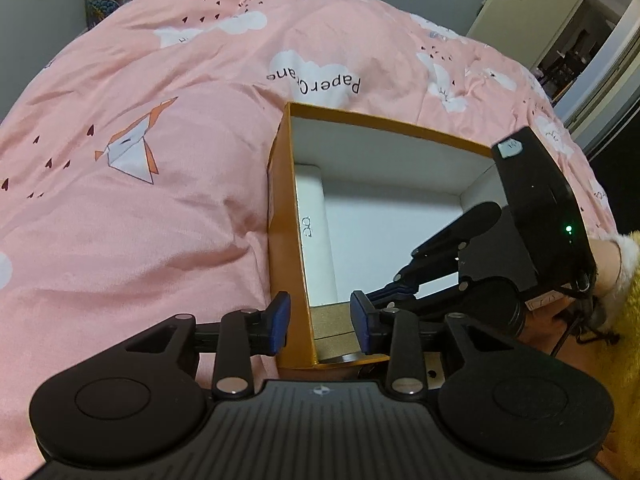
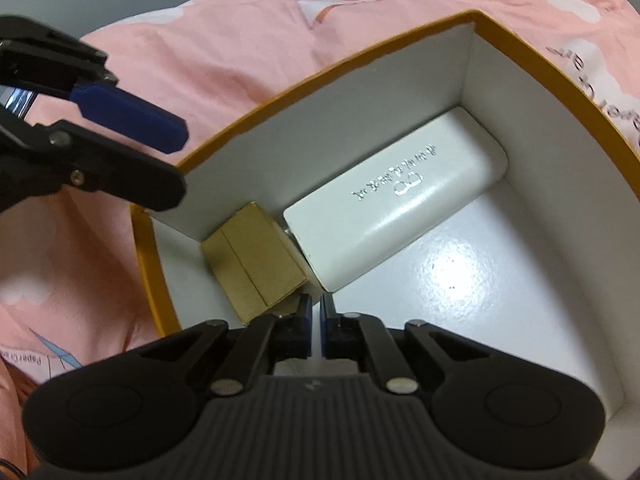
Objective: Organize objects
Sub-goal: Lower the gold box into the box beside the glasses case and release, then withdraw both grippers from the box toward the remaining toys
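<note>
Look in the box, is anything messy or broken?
Nothing looks broken. The white case lies along one wall of the orange box, and the small cardboard box sits in the corner beside it, a bit tilted.

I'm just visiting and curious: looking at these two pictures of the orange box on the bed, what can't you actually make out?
- Left wrist view: the small cardboard box is mostly hidden by the orange box wall and the left gripper.
- Right wrist view: the embossed lettering on the white case is too small to read.
- Right wrist view: whether the right gripper, jaws nearly together, pinches anything; its own body hides that.
- Both views: the orange box's outer base, sunk in the pink duvet.
</note>
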`<state>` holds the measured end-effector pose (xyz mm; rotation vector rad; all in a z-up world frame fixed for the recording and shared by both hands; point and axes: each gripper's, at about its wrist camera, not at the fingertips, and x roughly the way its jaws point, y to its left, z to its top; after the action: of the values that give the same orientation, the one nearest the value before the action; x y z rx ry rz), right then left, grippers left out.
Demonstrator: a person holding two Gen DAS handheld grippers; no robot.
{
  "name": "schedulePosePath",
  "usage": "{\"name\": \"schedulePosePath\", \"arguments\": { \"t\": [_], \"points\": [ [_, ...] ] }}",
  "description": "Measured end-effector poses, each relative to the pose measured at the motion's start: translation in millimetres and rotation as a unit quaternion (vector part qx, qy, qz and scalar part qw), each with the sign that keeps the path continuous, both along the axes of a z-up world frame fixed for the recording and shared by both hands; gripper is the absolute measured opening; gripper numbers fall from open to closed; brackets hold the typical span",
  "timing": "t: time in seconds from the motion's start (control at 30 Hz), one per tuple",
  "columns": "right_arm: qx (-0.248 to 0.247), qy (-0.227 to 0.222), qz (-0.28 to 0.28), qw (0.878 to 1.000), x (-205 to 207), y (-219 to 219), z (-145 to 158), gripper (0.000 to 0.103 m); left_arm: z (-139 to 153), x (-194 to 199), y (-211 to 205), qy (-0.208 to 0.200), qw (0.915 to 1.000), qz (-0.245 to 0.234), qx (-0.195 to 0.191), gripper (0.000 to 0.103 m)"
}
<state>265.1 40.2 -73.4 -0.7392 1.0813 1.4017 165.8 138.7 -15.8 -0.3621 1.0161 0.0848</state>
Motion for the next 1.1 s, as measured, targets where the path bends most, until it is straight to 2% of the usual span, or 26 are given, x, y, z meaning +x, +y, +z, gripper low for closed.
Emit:
{"name": "schedulePosePath", "arguments": {
  "t": [0.13,0.33,0.43,0.6,0.67,0.73,0.8,0.9,1.03,1.1],
  "points": [
    [0.035,-0.018,-0.050,0.998,-2.9,-19.0,15.7,0.010,1.9,-1.7,5.3,0.003,0.9996,0.007,-0.025,0.040],
    [0.062,-0.100,-0.137,0.984,-21.9,-60.7,47.2,0.012,9.4,-6.0,3.2,-0.017,0.9989,0.002,-0.044,0.040],
    [0.084,-0.084,-0.193,0.974,-29.2,-84.4,50.2,0.014,12.7,-7.6,-1.6,-0.022,0.9980,-0.010,-0.059,0.041],
    [0.132,-0.072,-0.279,0.949,-57.2,-130.7,70.5,0.024,13.4,-14.7,-15.5,-0.022,0.9966,-0.022,-0.076,0.047],
    [0.144,-0.072,-0.312,0.936,-68.9,-147.1,74.9,0.041,12.6,-19.5,-21.8,-0.024,0.9968,-0.018,-0.074,0.049],
    [0.150,-0.080,-0.346,0.923,-81.6,-162.1,76.4,0.051,12.7,-26.7,-33.0,-0.036,0.9973,-0.011,-0.064,0.049],
    [0.148,-0.091,-0.367,0.914,-94.3,-173.1,75.7,0.052,14.3,-36.7,-48.4,-0.048,0.9980,-0.012,-0.040,0.049],
    [0.139,-0.095,-0.399,0.901,-110.0,-187.7,68.0,0.061,12.7,-51.3,-66.4,-0.066,0.9976,-0.001,-0.023,0.049],
    [0.126,-0.056,-0.441,0.887,-123.1,-205.9,50.1,0.062,-2.6,-61.4,-80.1,-0.064,0.9971,0.006,-0.041,0.049],
    [0.115,-0.026,-0.457,0.882,-126.4,-207.8,38.4,0.062,-14.5,-63.6,-85.6,-0.055,0.9981,0.014,-0.025,0.049]
  ]
}}
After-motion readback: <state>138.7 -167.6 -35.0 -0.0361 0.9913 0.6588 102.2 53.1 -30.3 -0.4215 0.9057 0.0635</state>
